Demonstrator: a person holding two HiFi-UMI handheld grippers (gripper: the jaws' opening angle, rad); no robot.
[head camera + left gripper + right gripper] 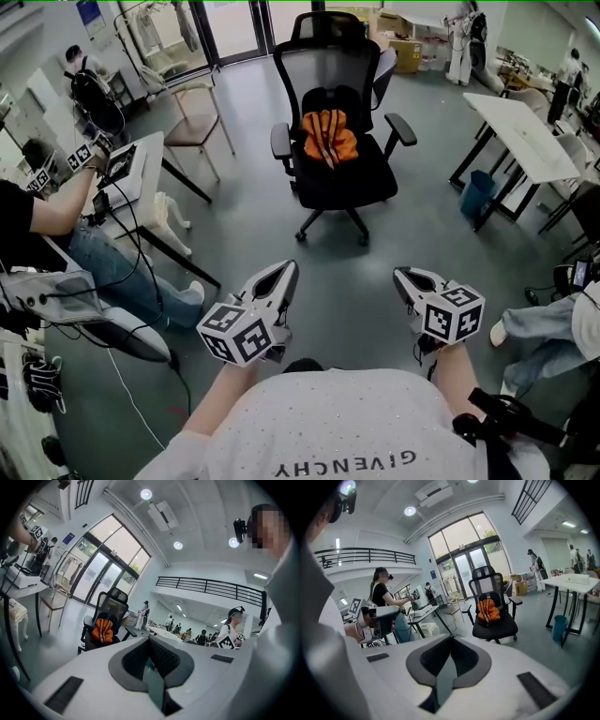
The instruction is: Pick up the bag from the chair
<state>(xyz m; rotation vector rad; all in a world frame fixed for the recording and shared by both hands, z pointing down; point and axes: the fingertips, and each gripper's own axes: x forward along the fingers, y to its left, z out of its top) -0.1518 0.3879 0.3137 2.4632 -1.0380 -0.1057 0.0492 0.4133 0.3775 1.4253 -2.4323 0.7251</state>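
Well ahead, orange bag on chair.

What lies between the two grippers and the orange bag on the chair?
Head view: nothing but bare grey floor separates the left gripper and right gripper from the chair holding the bag.

Empty right hand-held gripper — jaws together, orange bag on chair
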